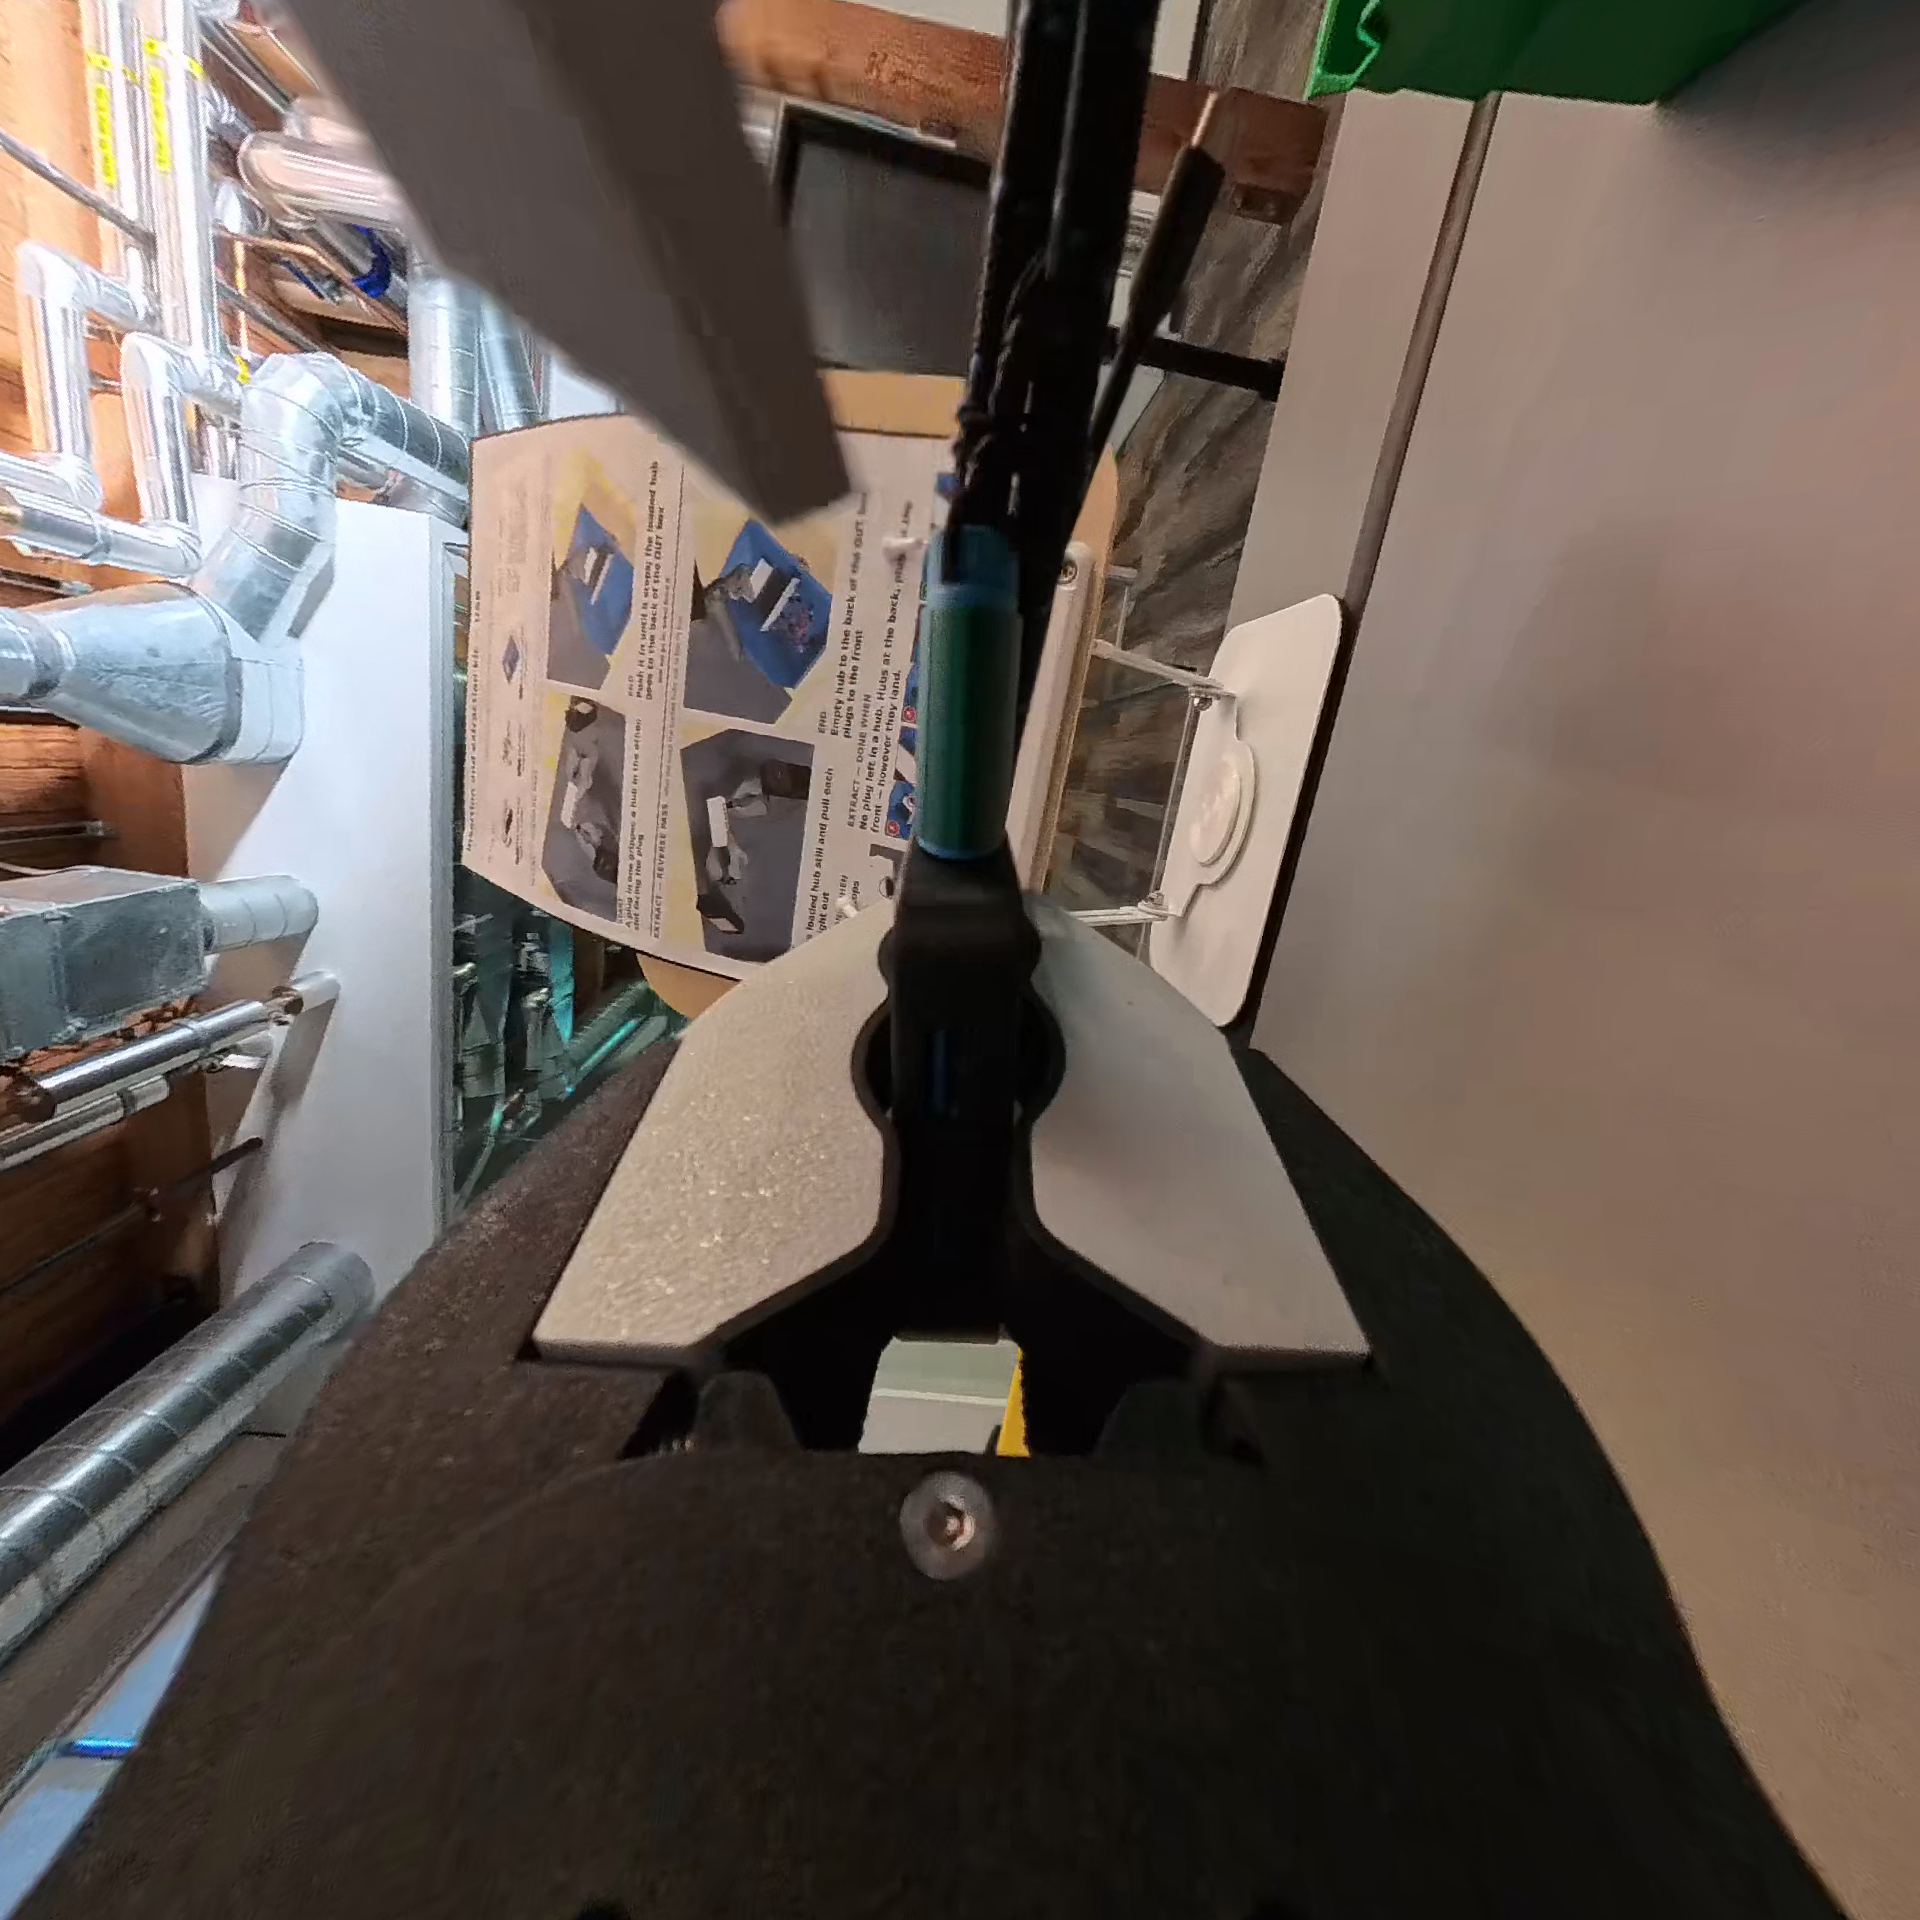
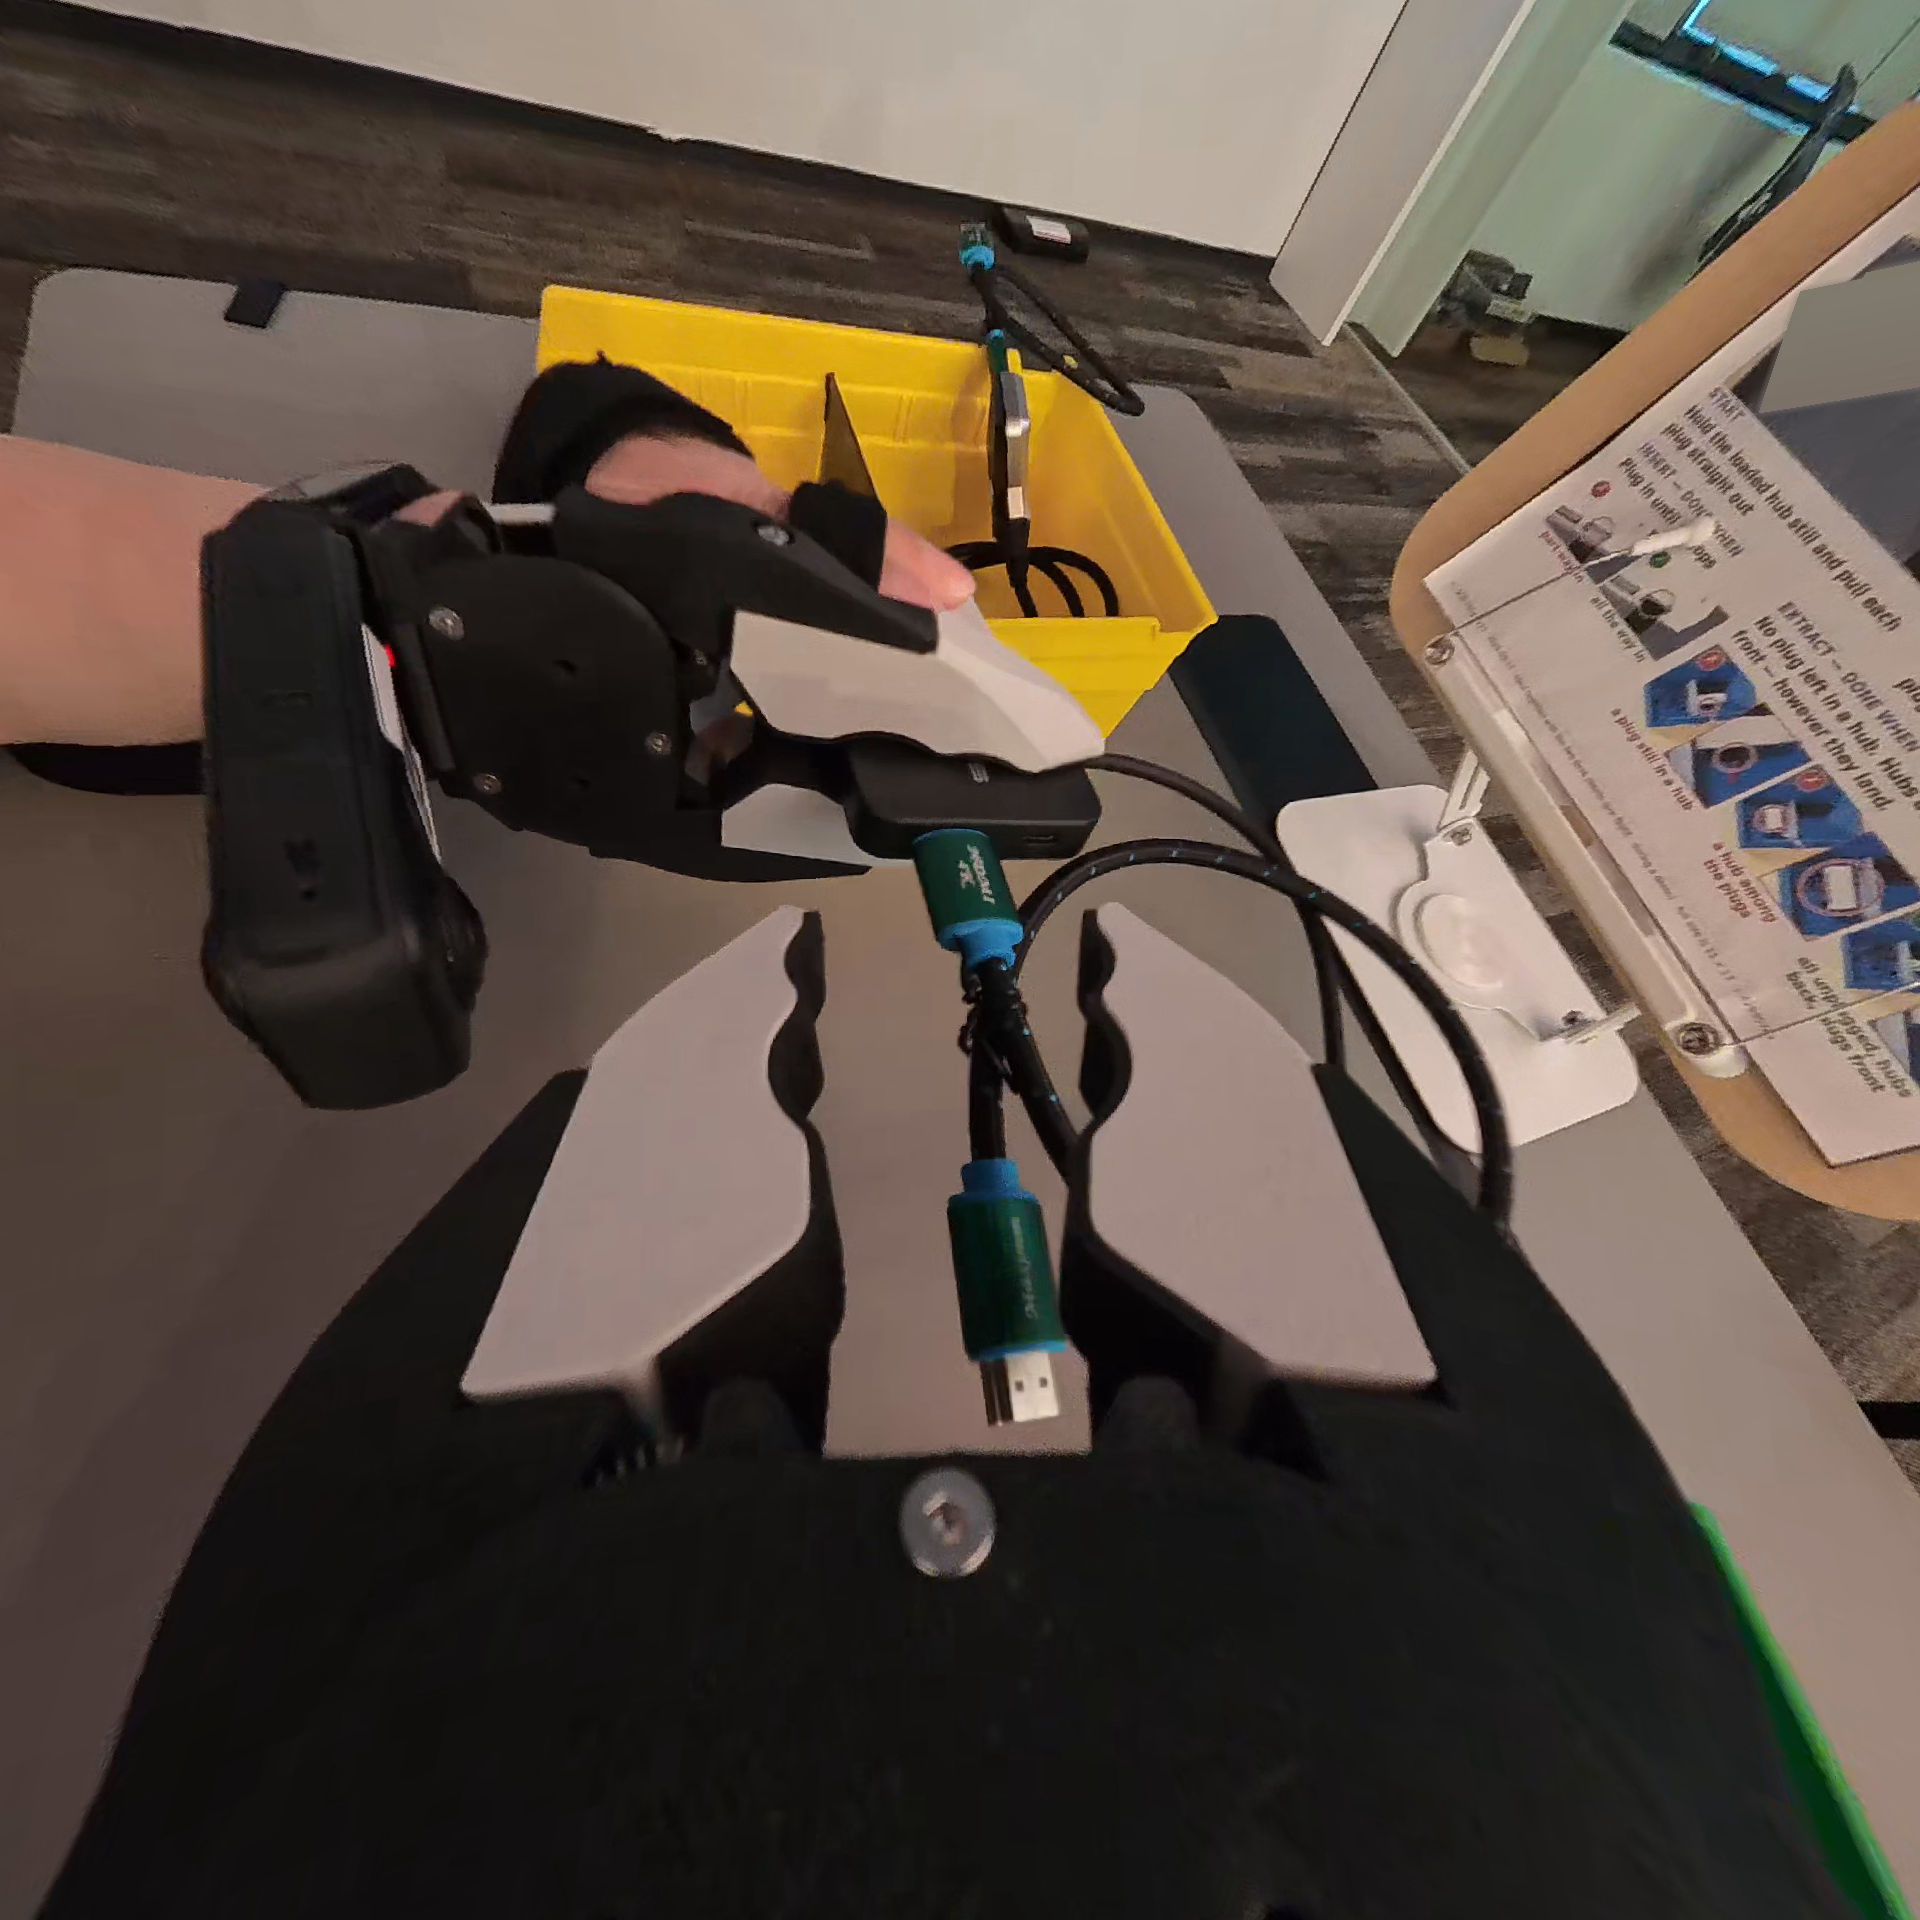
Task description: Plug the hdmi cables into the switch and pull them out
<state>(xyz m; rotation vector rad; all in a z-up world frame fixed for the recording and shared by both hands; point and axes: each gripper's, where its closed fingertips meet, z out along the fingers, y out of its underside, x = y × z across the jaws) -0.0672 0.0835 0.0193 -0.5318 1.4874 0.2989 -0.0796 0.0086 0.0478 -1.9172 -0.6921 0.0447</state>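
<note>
My left gripper [image 2: 935, 800], held by a gloved hand, is shut on the black switch [image 2: 977, 805] just above the table. In the left wrist view the switch [image 1: 956, 1049] sits between the closed fingers [image 1: 748, 1143]. A green HDMI plug [image 2: 956, 883] with a blue collar is seated in the switch's near side; it also shows in the left wrist view [image 1: 961, 707]. Its braided black cable [image 2: 1351, 935] loops to the right. The cable's other green plug [image 2: 1003, 1288] lies on the table between the fingers of my open right gripper [image 2: 951, 920], untouched.
A yellow bin [image 2: 1091, 644] behind the switch holds another cable and a silver adapter. An instruction sheet on a tilted wooden board [image 2: 1714, 779] stands at the right on a white base [image 2: 1455, 935]. The grey table [image 2: 208, 1247] lies underneath. A green bin [image 1: 1558, 42] is near.
</note>
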